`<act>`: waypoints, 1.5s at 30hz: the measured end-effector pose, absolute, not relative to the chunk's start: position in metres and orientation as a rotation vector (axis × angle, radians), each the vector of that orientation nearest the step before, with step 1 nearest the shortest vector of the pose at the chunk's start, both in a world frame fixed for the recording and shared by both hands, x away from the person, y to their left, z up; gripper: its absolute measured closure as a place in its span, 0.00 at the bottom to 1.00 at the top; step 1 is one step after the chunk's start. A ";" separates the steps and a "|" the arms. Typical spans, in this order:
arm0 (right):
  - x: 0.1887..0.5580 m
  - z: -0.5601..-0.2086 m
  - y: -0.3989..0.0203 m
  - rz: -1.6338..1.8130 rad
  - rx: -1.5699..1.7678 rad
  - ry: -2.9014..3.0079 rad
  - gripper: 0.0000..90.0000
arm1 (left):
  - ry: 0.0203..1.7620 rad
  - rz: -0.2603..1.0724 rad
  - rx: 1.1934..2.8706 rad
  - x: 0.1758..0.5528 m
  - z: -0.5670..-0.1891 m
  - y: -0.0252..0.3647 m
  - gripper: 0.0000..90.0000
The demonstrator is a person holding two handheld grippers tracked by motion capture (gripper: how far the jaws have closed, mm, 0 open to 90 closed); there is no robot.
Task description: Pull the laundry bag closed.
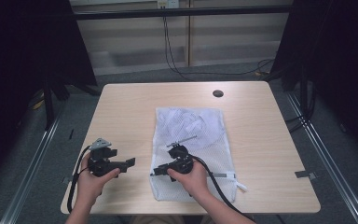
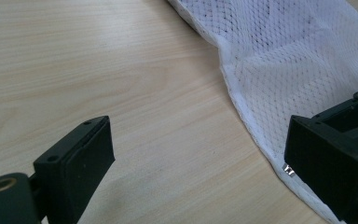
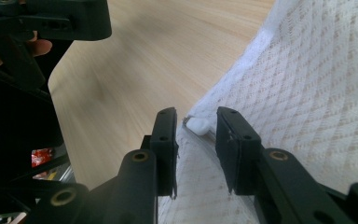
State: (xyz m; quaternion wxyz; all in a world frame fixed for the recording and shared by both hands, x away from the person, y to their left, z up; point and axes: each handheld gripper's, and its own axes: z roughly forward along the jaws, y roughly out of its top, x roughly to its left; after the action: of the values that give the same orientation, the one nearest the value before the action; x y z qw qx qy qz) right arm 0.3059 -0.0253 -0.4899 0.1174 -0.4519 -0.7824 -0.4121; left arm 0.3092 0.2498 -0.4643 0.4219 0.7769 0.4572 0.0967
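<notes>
A white mesh bag (image 1: pixel 193 126) lies flat on the middle of the light wooden table (image 1: pixel 121 107). My right gripper (image 1: pixel 157 170) rests over the bag's near left corner, pointing left. Its jaws (image 3: pixel 196 119) stand a narrow gap apart, and the small white zipper pull (image 3: pixel 198 125) lies between their tips at the bag's edge (image 3: pixel 317 93), with neither pad pressing on it. To the left of the bag my left gripper (image 1: pixel 128 164) is held wide open over bare wood (image 2: pixel 200 140), the bag's edge (image 2: pixel 298 60) just beyond its right jaw. That left gripper (image 3: pixel 51 18) also appears at the top left of the right gripper view.
A round black cap (image 1: pixel 218 93) sits in the table top near the far edge. A strip of grey tape (image 1: pixel 305 174) sticks out at the right edge. Black cables trail from both grippers off the near edge. Dark curtains flank the table.
</notes>
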 end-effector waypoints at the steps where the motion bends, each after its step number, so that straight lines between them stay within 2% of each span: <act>1: 0.306 -0.490 -0.024 -1.205 -1.325 -2.280 0.77 | 1.146 0.243 1.946 0.309 -0.464 0.250 0.09; 14: 0.308 -0.497 -0.012 -1.171 -1.341 -2.298 0.80 | 1.152 0.235 1.955 0.309 -0.465 0.253 0.09; 26: 0.308 -0.496 -0.008 -1.141 -1.327 -2.307 0.91 | 1.158 0.236 1.955 0.309 -0.465 0.253 0.09; 36: 0.309 -0.498 -0.005 -1.121 -1.336 -2.291 0.91 | 1.160 0.235 1.960 0.309 -0.466 0.252 0.09; 45: 0.311 -0.495 -0.010 -1.139 -1.337 -2.281 0.96 | 1.149 0.222 1.956 0.308 -0.465 0.251 0.09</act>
State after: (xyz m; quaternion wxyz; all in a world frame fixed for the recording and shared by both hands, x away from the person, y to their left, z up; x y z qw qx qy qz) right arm 0.3111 -0.0096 -0.4951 0.1309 -0.4605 -0.7856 -0.3920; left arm 0.3078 0.2512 -0.4655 0.4179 0.7796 0.4580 0.0885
